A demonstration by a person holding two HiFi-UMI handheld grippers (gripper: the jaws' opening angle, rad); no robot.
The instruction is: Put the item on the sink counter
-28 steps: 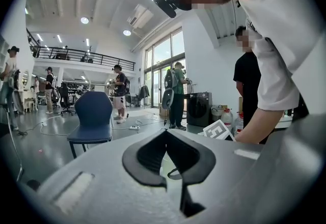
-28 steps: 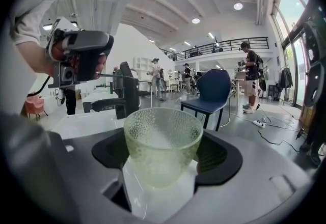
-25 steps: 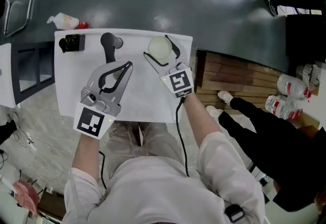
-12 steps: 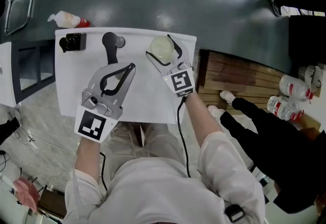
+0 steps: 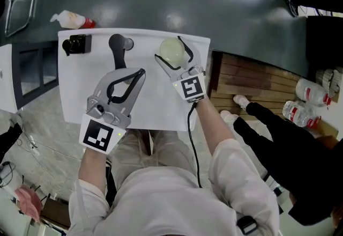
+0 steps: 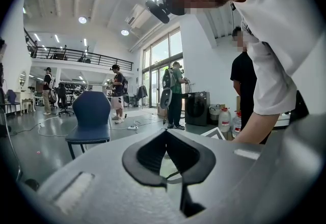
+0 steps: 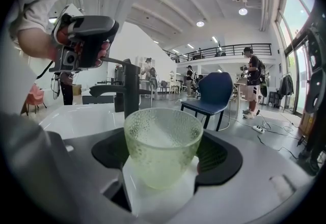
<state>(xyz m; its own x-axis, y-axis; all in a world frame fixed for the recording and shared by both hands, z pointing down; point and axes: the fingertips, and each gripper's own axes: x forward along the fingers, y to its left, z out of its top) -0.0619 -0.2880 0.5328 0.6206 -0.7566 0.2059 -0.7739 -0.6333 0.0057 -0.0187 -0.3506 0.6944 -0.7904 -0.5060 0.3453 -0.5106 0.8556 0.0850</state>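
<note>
Two grippers sit low over the white tabletop [image 5: 75, 106], one in each of my hands. My left gripper [image 5: 140, 73] is nearest me, over the near left part. Its jaws are shut tip to tip with nothing in them, the black pads leaving only a loop of gap behind the tips. My right gripper [image 5: 168, 49] reaches further out. Its jaws are closed round the cup [image 7: 163, 141], a pale green dimpled glass, with a pad against each side. The cup stands upright, and its base looks to rest on the tabletop near the far edge. Left of it, just beyond my left gripper, stands the black faucet [image 5: 118, 47]. A small black thing [image 5: 75, 45] sits in the far left corner; I cannot tell what it is. Past the tabletop a white bottle [image 5: 68, 21] with a red cap lies on the grey floor [image 5: 225, 4]. Off to my right stands a person [image 5: 292, 141] in black.
</note>
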